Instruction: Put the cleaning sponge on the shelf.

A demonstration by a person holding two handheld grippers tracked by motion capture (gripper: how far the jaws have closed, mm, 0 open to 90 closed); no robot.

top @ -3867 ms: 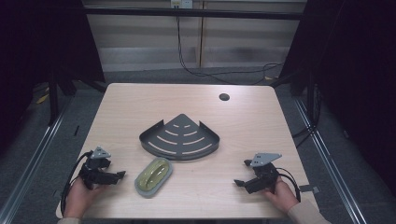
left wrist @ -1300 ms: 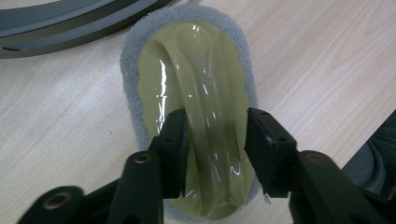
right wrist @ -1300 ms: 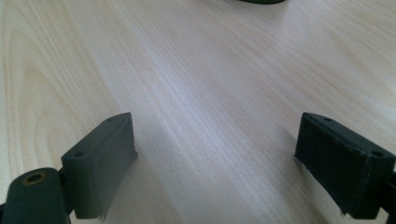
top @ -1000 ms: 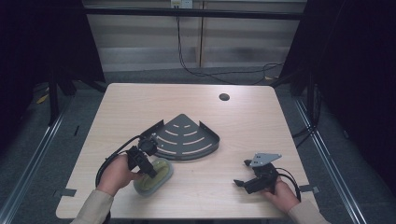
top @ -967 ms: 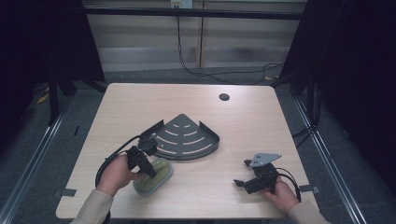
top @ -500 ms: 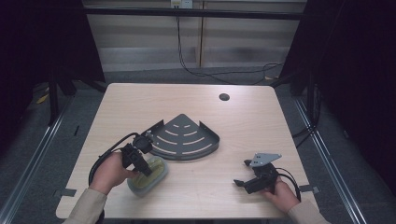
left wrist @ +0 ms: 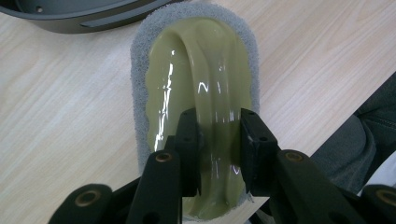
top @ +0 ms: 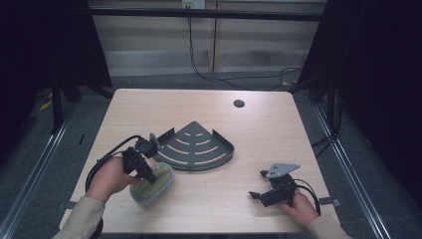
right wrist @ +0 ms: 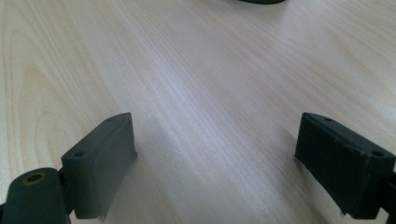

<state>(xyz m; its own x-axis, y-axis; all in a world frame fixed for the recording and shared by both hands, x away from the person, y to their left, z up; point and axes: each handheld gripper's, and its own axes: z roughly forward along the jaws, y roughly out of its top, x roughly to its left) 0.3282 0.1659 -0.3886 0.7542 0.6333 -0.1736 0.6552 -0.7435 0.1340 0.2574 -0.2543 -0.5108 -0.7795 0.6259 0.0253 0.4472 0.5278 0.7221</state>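
The left gripper is clamped across the raised handle of a scrubbing pad, whose long axis runs straight ahead toward the dark corner rack. The right gripper rests well apart, jaws spread.

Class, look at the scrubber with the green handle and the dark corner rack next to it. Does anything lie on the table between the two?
Nothing visible does. The left claw is shut on the handle of the scrubber, whose far end lies right beside the front wall of the corner rack, with bare table around them. The right claw rests open, off to the side.
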